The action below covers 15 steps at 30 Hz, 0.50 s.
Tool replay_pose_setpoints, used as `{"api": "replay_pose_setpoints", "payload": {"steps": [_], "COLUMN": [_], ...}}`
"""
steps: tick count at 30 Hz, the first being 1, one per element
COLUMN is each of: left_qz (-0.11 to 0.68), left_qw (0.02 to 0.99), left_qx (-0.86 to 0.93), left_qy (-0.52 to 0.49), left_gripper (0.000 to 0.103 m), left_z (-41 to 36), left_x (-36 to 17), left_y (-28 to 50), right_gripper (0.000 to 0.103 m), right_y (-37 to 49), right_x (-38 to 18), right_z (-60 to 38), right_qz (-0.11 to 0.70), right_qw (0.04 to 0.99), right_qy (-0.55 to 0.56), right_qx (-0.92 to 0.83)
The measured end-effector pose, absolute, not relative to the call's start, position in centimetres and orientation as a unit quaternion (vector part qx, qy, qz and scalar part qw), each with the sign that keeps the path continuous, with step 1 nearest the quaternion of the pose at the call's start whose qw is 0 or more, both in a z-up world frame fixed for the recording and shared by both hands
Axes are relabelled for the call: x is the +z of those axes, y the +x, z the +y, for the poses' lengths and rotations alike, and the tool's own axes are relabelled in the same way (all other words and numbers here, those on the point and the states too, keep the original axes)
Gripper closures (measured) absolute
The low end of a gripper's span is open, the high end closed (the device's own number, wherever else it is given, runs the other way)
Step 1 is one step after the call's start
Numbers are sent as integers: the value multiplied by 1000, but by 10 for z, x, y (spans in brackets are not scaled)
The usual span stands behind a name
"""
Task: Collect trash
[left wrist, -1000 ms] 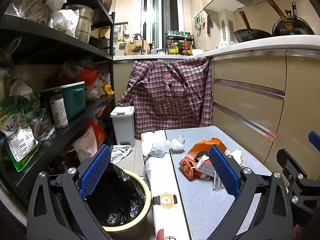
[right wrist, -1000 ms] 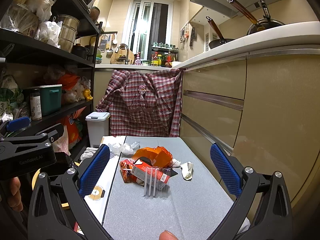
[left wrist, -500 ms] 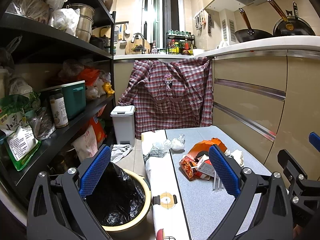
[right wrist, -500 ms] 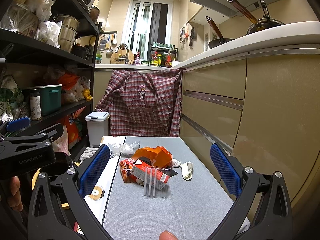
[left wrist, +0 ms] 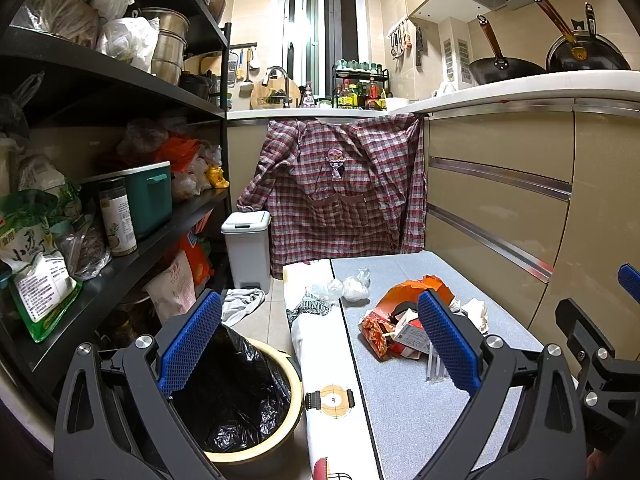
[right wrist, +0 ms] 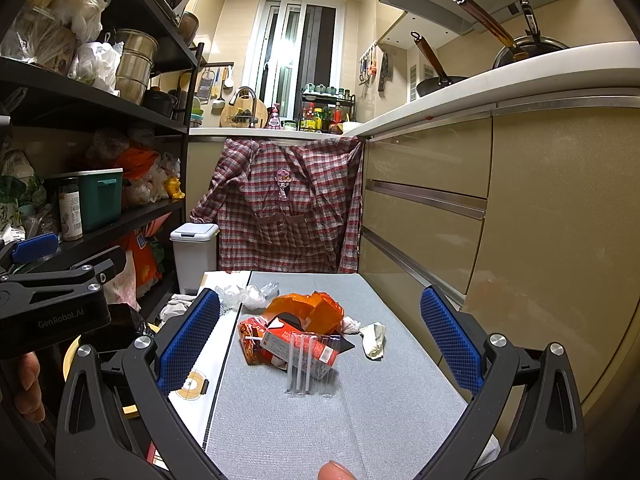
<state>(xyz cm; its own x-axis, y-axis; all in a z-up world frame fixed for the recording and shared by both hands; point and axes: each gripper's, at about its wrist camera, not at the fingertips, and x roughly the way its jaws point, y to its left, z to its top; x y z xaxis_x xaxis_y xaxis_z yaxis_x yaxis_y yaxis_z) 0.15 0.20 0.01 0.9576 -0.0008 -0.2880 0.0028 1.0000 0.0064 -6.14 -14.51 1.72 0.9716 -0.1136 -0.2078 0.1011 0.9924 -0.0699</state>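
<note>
A heap of trash lies on a grey mat [right wrist: 280, 420]: an orange wrapper [right wrist: 316, 310], a red snack packet [right wrist: 250, 338], a red carton [right wrist: 298, 346], clear plastic straws [right wrist: 308, 368], a crumpled tissue [right wrist: 374, 338] and clear plastic wads [right wrist: 248, 294]. My right gripper [right wrist: 318, 348] hangs open over the mat, short of the heap. In the left wrist view the same orange wrapper [left wrist: 416, 290] and straws [left wrist: 434, 364] show. My left gripper [left wrist: 318, 350] is open, empty, above a bin with a black liner [left wrist: 236, 396] on the floor at the left.
A white cloth [left wrist: 324, 360] edges the mat's left side. Black shelves [left wrist: 120, 256] packed with bags and jars line the left. Beige cabinet drawers [right wrist: 440, 208] close the right. A small white pedal bin [left wrist: 246, 250] and a hanging plaid shirt [left wrist: 340, 196] stand behind.
</note>
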Motion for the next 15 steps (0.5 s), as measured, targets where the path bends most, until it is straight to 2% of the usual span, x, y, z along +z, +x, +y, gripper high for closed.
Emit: {"api": "replay_pose_setpoints", "payload": {"steps": [15], "left_qz": [146], "left_qw": [989], "left_qx": [-1], "left_qy": [4], "left_gripper": [8], "left_z": [5], "left_x": [-1], "left_y": [2], "right_gripper": [5], "right_y": [-62], "right_x": [18], "right_z": [-145], "right_qz": [107], "right_qw": [992], "right_qy": [-30], "right_qx": [-54]}}
